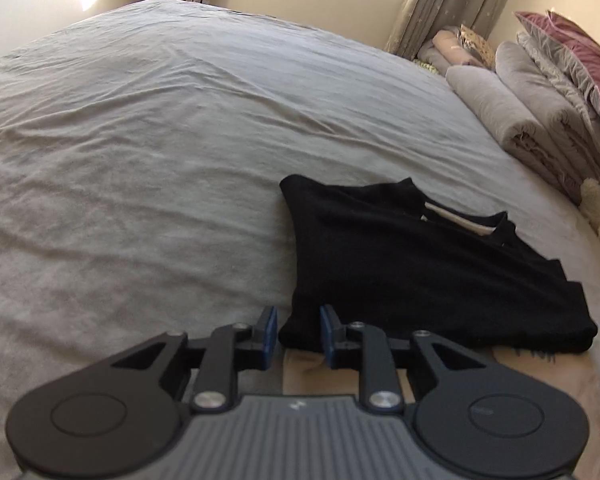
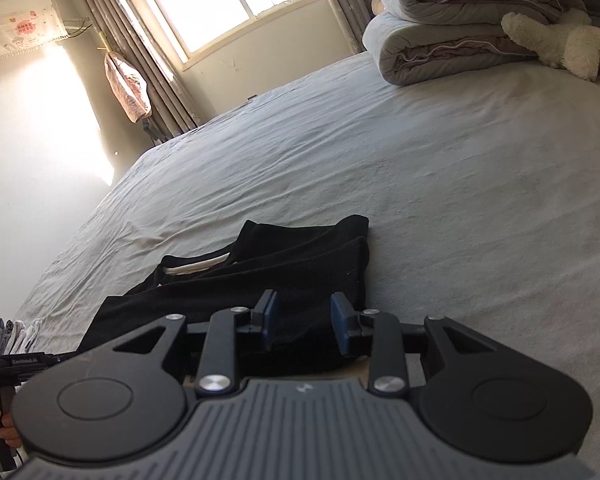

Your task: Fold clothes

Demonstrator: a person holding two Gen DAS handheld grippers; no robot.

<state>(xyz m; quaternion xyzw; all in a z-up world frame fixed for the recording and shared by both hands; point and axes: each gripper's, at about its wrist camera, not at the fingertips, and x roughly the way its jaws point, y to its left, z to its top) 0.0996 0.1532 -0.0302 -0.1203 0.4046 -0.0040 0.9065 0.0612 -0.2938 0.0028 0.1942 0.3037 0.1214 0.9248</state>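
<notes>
Now lying flat on the wide bed with its wrinkled grey sheet (image 1: 148, 152): a black knit garment folded into a compact rectangle (image 1: 412, 264), a strip of cream lining showing at its neckline. Used as the landmark for everything else.

Left gripper (image 1: 299, 332) hovering at the garment's near left corner, blue-padded fingers (image 1: 269, 334) apart, the corner of the fabric seen in the gap but not pinched — pads clear of the cloth. Peach-coloured fabric visible just below that near edge, under the gripper's body.

Right gripper (image 2: 305, 326) poised over the garment's near right part, black fingers with blue pads (image 2: 343, 328) likewise spread, nothing clamped; dark cloth showing behind the gap. Cannot tell whether the pads brush the fabric.

Beyond the garment, toward the head of the bed: a stack of rolled grey quilts (image 1: 540, 108) topped by a pink cushion (image 1: 584, 56), with a fluffy cream plush toy (image 2: 568, 48) leaning against the stack. Farther still, past the far edge of the bed: a bright window (image 2: 216, 0) flanked by grey patterned curtains (image 1: 452, 4).

Left of the garment in the right wrist view — a small bundle of grey-white cloth (image 2: 12, 336) on the sheet, and part of the other handle gripped by a hand (image 2: 2, 426).
</notes>
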